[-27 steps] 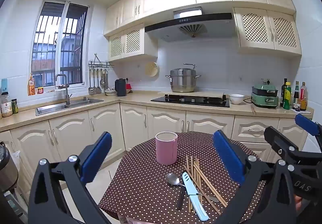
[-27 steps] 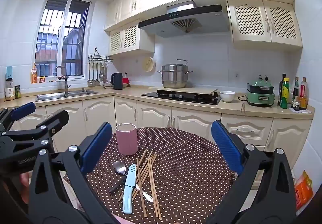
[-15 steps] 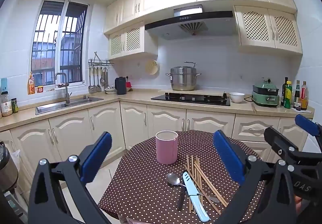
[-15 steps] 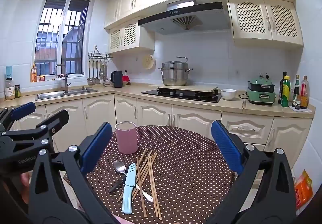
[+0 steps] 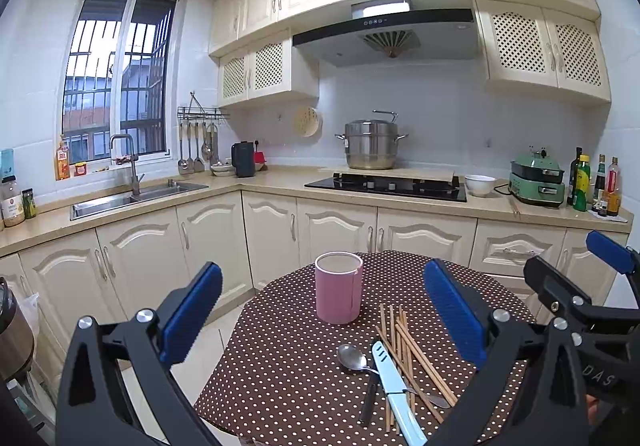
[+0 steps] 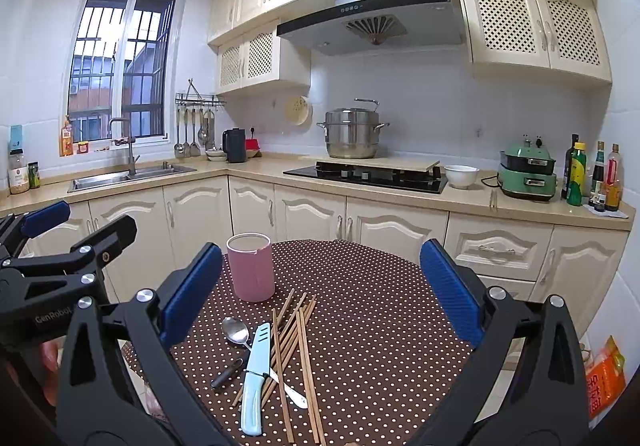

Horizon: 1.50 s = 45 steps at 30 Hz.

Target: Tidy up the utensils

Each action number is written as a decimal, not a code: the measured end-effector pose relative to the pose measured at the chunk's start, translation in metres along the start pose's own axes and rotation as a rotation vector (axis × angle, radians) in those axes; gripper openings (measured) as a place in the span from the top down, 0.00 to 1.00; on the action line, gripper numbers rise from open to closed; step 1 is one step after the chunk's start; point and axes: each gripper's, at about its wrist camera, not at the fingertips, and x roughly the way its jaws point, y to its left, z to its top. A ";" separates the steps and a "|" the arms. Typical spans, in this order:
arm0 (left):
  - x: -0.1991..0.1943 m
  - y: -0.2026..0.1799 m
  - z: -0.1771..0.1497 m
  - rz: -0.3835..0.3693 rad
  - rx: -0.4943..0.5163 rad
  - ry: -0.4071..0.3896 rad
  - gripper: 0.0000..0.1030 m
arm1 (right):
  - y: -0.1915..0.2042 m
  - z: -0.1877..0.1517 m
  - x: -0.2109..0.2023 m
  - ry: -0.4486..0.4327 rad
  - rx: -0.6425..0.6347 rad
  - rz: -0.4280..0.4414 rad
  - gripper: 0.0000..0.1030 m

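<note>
Both grippers wait wide open, and we have not put anything away yet.

Our left gripper and our right gripper hold nothing and hang above the bench. We see the pink cup standing empty, as far as we can tell. Near it lie the chopsticks, the spoon and the blue knife in a messy pile. All of them must go in the cup, we think.

Bright, even indoor light; sharp focus, fisheye bending, dark corners
</note>
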 end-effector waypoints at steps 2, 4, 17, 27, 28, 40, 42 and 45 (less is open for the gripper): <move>0.003 0.001 -0.001 0.004 -0.002 0.005 0.04 | 0.001 0.001 0.005 0.007 0.001 0.002 0.06; 0.006 0.003 -0.001 0.006 -0.006 0.008 0.04 | 0.001 0.001 0.009 0.012 0.002 0.006 0.06; 0.023 0.010 -0.006 0.034 -0.005 0.024 0.04 | 0.007 0.001 0.025 0.034 0.006 0.035 0.06; 0.024 0.022 -0.005 0.065 -0.005 0.014 0.04 | 0.017 0.003 0.033 0.036 -0.011 0.062 0.06; 0.024 0.022 -0.005 0.069 -0.003 0.013 0.04 | 0.017 0.002 0.034 0.038 -0.011 0.063 0.06; 0.031 0.026 -0.007 0.068 -0.006 0.027 0.04 | 0.022 -0.001 0.041 0.053 -0.020 0.060 0.06; 0.032 0.025 -0.008 0.069 -0.003 0.031 0.04 | 0.020 -0.002 0.042 0.058 -0.016 0.061 0.06; 0.035 0.022 -0.009 0.071 0.001 0.036 0.04 | 0.018 -0.004 0.044 0.062 -0.013 0.060 0.06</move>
